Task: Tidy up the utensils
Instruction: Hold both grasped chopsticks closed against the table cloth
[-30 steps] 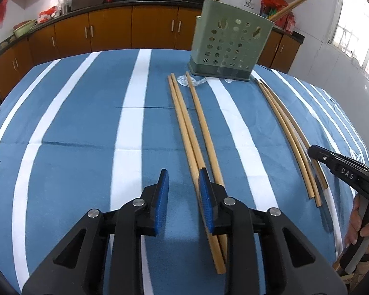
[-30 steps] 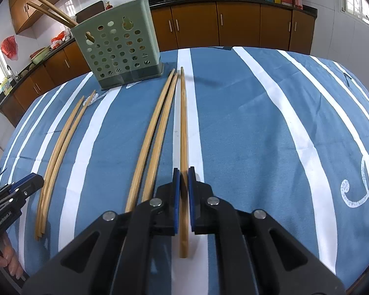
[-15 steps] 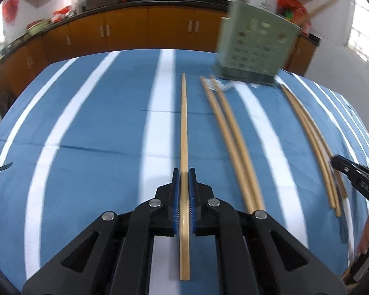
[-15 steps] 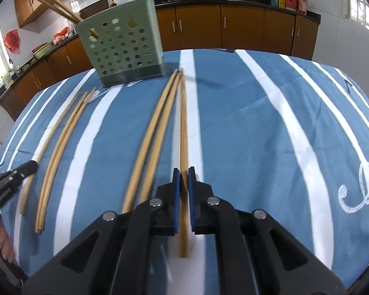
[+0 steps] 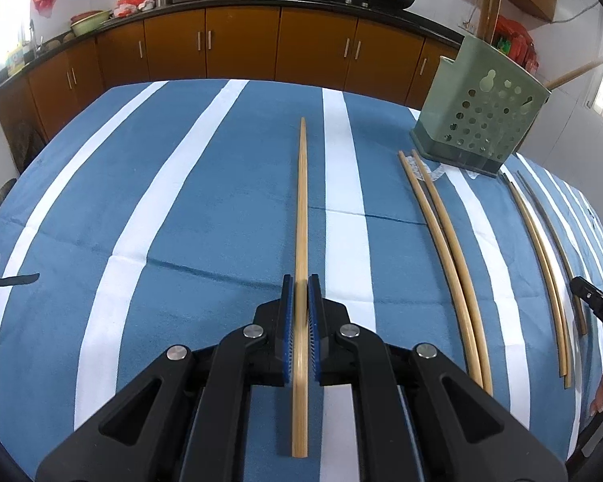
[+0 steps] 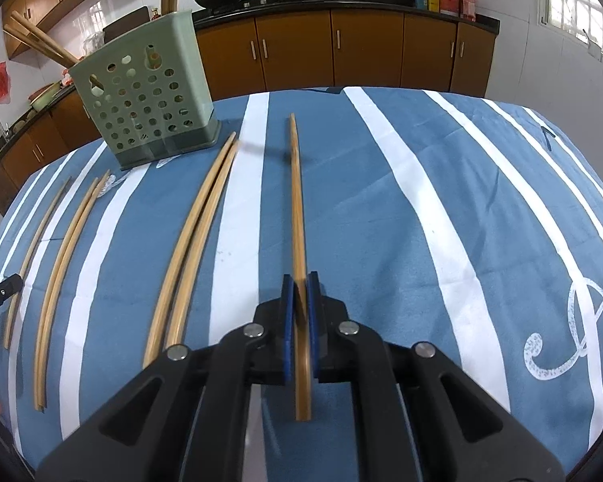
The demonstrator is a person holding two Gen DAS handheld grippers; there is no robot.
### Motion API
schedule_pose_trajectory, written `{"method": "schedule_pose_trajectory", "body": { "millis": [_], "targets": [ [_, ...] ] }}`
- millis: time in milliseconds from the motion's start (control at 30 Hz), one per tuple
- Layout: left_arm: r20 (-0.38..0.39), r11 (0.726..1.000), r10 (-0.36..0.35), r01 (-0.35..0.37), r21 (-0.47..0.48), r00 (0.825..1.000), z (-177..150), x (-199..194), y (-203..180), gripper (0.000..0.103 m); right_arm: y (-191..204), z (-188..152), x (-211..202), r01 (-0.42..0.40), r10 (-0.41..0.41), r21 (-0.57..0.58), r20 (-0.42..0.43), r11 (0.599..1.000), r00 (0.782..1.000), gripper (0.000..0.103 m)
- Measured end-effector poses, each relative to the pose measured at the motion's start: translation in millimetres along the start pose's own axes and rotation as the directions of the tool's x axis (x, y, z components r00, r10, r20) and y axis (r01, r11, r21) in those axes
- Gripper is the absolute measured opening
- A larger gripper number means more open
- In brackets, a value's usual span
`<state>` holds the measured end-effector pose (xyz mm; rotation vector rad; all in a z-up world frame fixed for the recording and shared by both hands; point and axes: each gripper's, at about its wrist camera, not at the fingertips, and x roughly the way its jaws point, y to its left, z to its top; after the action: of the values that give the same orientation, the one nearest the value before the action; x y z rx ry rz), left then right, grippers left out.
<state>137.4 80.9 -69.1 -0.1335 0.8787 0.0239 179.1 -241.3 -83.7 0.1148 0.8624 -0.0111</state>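
My left gripper (image 5: 300, 287) is shut on a long wooden chopstick (image 5: 301, 201) and holds it above the striped cloth, pointing away. My right gripper (image 6: 300, 286) is shut on another wooden chopstick (image 6: 296, 201), also lifted. The green perforated utensil holder (image 5: 478, 120) stands at the far right in the left wrist view and at the far left in the right wrist view (image 6: 144, 108), with several chopsticks standing in it. A pair of chopsticks (image 6: 189, 241) lies on the cloth beside the held one. A thinner group (image 6: 60, 265) lies further left.
The table carries a blue cloth with white stripes (image 5: 181, 221). Brown kitchen cabinets (image 5: 241, 48) with pans on the counter run along the back. The tip of the other gripper shows at the frame edge (image 5: 595, 309).
My left gripper went from open over the chopsticks to shut on one and swung left with it. My right gripper lifted its chopstick off the cloth, away from the pair.
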Motion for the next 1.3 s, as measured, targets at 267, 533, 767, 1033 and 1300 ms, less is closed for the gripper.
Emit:
{"method": "schedule_pose_trajectory", "body": {
  "millis": [267,533,767,1033,1300],
  "targets": [
    [0.0,1.0,0.007,-0.007,0.0,1.0,-0.8,-0.9,-2.3,0.008,1.6,-0.4,-0.1,0.01,-0.01,0.0,0.0,1.0,1.0,0.008],
    [0.0,1.0,0.006,-0.006,-0.001,1.0,-1.1,-1.2,-1.7,0.008,1.5,-0.5,-0.3,0.011,-0.011,-0.001,0.0,1.0,1.0,0.008],
    [0.0,1.0,0.006,-0.006,-0.001,1.0,-1.3,-1.0,-1.6,0.008,1.5,-0.5,-0.3,0.011,-0.011,-0.001,0.0,1.0,1.0,0.008],
    [0.0,1.0,0.004,-0.004,-0.002,1.0,-1.2,-0.8,-1.6,0.008,1.6,-0.6,-0.4,0.011,-0.011,-0.001,0.0,1.0,1.0,0.008],
    [0.0,1.0,0.007,-0.007,0.001,1.0,-1.4,-0.7,-1.4,0.009,1.3,-0.9,-0.1,0.008,-0.008,0.001,0.0,1.0,1.0,0.008]
  ]
}}
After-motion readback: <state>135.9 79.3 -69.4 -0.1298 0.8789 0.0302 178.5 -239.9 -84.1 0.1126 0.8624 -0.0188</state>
